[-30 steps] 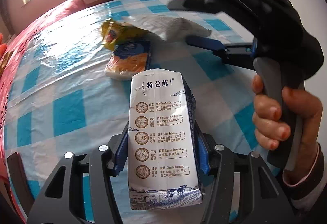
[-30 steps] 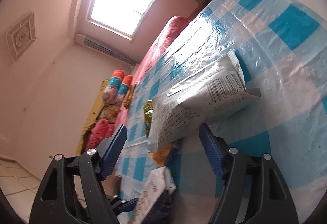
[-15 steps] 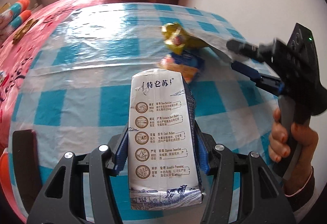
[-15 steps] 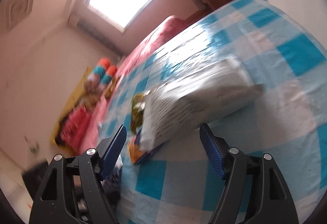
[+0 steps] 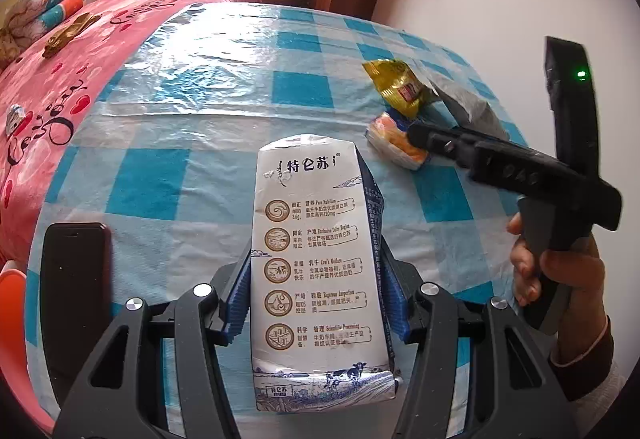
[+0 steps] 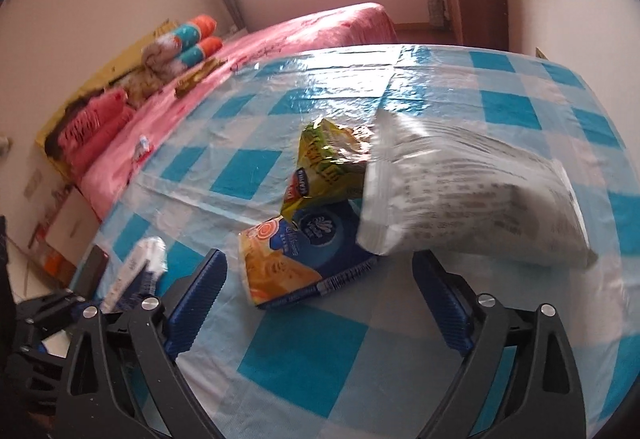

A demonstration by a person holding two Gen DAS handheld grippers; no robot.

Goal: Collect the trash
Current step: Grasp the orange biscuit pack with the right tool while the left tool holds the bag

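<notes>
Black hand-held gripper (image 5: 316,303), blue ribbed pads, silver screws, brown sleeve (image 5: 588,353)

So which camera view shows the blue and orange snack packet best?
The right wrist view. The blue and orange snack packet lies close in front of the open right gripper, its printed face visible. In the left wrist view the packet is small, far off and partly hidden behind that gripper.
</notes>
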